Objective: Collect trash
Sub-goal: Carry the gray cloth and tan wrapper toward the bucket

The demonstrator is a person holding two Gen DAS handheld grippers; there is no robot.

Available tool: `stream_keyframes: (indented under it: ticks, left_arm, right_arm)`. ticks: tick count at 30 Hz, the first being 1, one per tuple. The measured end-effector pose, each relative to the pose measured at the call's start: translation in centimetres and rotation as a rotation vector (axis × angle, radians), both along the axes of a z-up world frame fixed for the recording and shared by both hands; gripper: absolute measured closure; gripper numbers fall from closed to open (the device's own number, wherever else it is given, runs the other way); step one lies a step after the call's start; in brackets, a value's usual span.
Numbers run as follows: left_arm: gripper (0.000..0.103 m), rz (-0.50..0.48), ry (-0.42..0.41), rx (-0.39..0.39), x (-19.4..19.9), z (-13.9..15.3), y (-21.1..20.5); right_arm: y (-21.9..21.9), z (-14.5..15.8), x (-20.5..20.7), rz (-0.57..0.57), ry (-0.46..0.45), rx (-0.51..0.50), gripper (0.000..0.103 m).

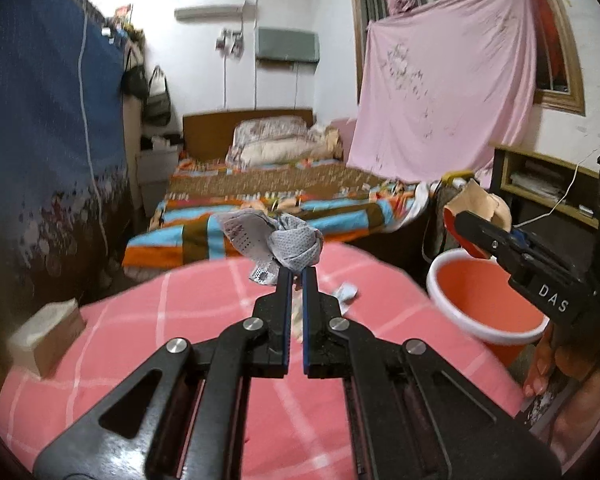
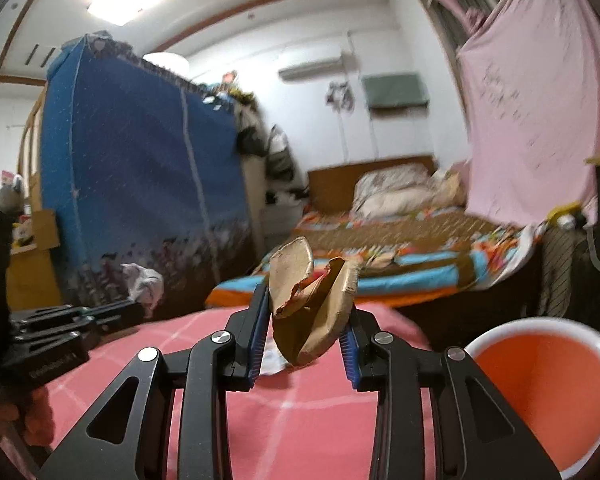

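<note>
My left gripper is shut on a crumpled grey-white wrapper and holds it above the pink checked table. My right gripper is shut on a folded brown cardboard piece, lifted above the table. In the left wrist view the right gripper holds the cardboard over the far rim of the orange bucket. The bucket also shows at lower right in the right wrist view. A small paper scrap lies on the table near the bucket.
A cardboard box sits at the table's left edge. A bed with a striped cover stands beyond the table, a blue wardrobe at left, a pink sheet over the window at right. The left gripper shows at left in the right wrist view.
</note>
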State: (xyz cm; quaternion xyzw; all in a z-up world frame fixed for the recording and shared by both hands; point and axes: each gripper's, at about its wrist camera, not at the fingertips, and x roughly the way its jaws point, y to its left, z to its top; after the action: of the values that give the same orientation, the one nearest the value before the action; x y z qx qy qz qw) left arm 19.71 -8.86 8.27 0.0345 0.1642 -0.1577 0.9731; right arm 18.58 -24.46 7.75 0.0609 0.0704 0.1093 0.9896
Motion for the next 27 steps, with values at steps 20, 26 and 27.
stream_keyframes:
  ticks: [20,26,27]
  left_arm:
    - [0.103,-0.260,-0.115,0.024,-2.2,1.4,-10.8]
    - [0.103,-0.342,-0.053,0.008,-2.1,0.6,-13.7]
    - [0.103,-0.351,-0.042,0.007,-2.1,0.4,-14.1]
  right_arm:
    - [-10.6,-0.1,-2.5,-0.271,-0.028,0.157,0.071]
    - [-13.0,-1.0,-2.8,-0.335,0.020,0.207,0.071]
    - [-13.3,-1.1,-2.8,-0.343,0.031,0.214,0.071]
